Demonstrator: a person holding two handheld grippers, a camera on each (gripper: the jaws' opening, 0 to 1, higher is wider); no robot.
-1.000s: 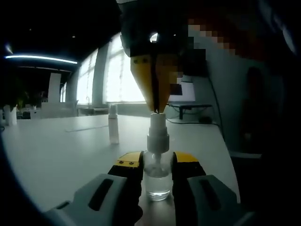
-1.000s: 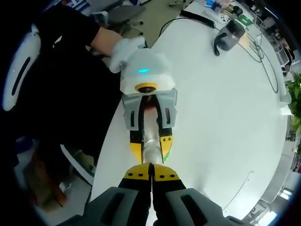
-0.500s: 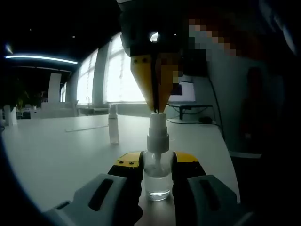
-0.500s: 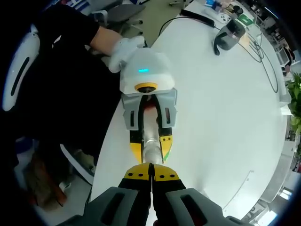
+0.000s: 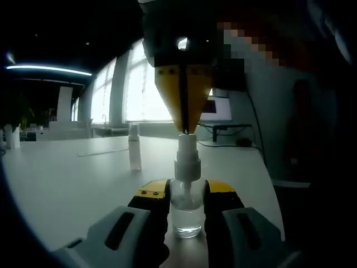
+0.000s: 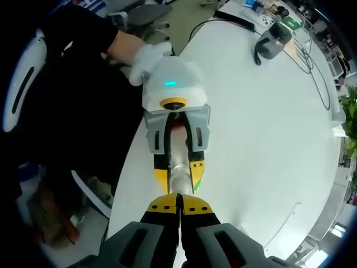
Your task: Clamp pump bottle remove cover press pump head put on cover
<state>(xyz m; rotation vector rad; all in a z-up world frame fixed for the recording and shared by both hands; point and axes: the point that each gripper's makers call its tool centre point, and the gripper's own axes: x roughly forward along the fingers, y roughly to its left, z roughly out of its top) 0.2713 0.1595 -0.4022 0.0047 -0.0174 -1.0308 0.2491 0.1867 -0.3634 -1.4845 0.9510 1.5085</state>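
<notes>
White table (image 5: 67, 178) runs across the left gripper view, dim room behind with bright arched windows (image 5: 142, 89) and a ceiling light strip (image 5: 50, 70) upper left. Going left to right on that table: small white items at the far left edge, too small to identify; then the cover (image 5: 134, 146), a slim clear cap standing upright by itself, well apart from the bottle; then the pump bottle (image 5: 187, 192), clear, upright, base on the table.

Left gripper (image 5: 187, 195): yellow-tipped jaws clamped on both sides of the bottle's lower body, pads touching it. Pump head (image 5: 187, 146) is bare and stands above the jaws.

Right gripper (image 5: 184, 129) comes down from the top of this view, yellow jaws pressed together into one point, tip touching the top of the pump head. Right of that: a desk with a monitor in the background, and a dark-clothed person at the far right.

Right gripper view looks down from above. Left: person's dark sleeve and a gloved hand (image 6: 144, 58) holding the left gripper (image 6: 179, 177) body, green light on it. Centre: bottle (image 6: 179, 173) seen end-on between the left gripper's jaws. Right gripper (image 6: 179, 207) own jaws at the bottom, closed flush against each other, nothing between them, tips over the bottle top. Right: white table (image 6: 268, 145), grey headset-like object (image 6: 270, 42) and cables at the far end.
</notes>
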